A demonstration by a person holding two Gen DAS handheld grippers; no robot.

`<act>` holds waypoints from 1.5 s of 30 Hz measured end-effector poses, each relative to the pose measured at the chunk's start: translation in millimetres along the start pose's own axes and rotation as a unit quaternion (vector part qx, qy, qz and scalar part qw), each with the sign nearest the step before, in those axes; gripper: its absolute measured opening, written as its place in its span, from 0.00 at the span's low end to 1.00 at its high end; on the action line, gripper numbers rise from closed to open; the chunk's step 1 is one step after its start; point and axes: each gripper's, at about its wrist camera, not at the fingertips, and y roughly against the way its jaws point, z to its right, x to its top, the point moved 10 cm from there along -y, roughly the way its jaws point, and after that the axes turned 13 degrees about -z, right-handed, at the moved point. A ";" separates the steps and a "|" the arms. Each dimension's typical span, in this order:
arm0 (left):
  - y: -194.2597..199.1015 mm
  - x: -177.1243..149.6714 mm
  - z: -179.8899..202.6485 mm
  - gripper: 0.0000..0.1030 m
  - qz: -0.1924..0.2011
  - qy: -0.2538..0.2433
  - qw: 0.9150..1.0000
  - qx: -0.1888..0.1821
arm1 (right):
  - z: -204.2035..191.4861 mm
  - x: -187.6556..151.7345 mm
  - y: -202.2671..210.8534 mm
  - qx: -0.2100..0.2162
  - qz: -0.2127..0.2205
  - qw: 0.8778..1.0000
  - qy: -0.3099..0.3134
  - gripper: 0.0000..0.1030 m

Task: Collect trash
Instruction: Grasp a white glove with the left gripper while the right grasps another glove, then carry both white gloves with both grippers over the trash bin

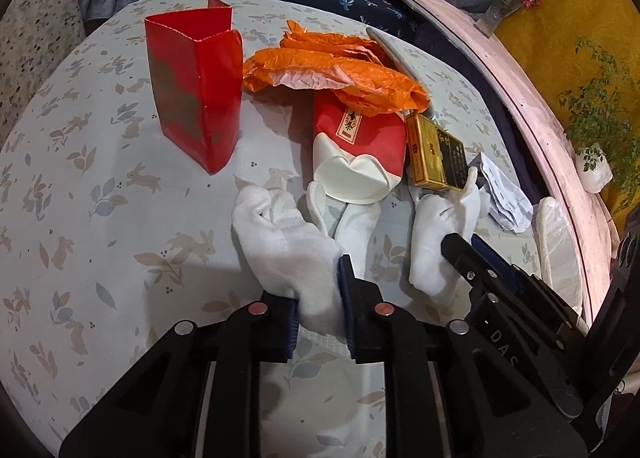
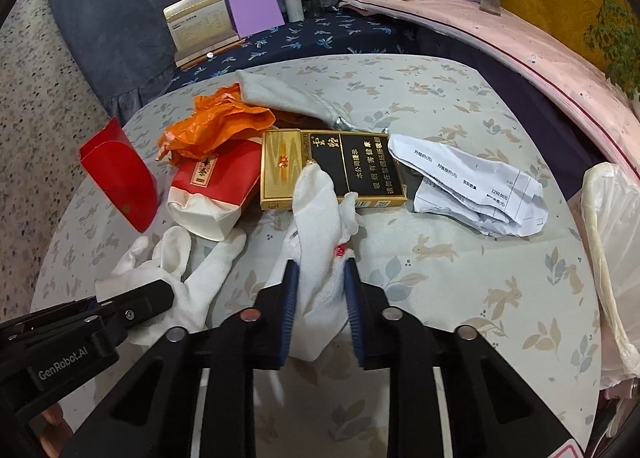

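- A white glove [image 1: 280, 242] is clamped in the left tongs [image 1: 318, 322].
- Another white glove [image 2: 316, 258] is clamped in the right tongs [image 2: 320, 314] beside a gold box [image 2: 332, 169] on the desk [image 2: 460, 298].

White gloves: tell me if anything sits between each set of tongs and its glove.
Nothing does. The left tongs are shut on the left glove, and the right tongs are shut on the right glove, whose fingertips lie against the gold box.
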 end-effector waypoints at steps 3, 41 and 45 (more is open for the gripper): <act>8.3 -2.0 7.3 0.17 0.008 -0.005 1.000 -0.002 | 1.8 0.8 15.5 0.008 0.014 1.000 -0.001 0.10; 39.9 -14.5 65.9 0.16 0.047 -0.068 0.996 0.027 | 39.0 -39.0 3.2 0.025 -0.010 0.999 -0.032 0.42; 38.5 -12.5 70.4 0.16 0.046 -0.072 0.996 0.027 | 39.5 -36.3 10.6 0.031 -0.001 0.999 -0.026 0.19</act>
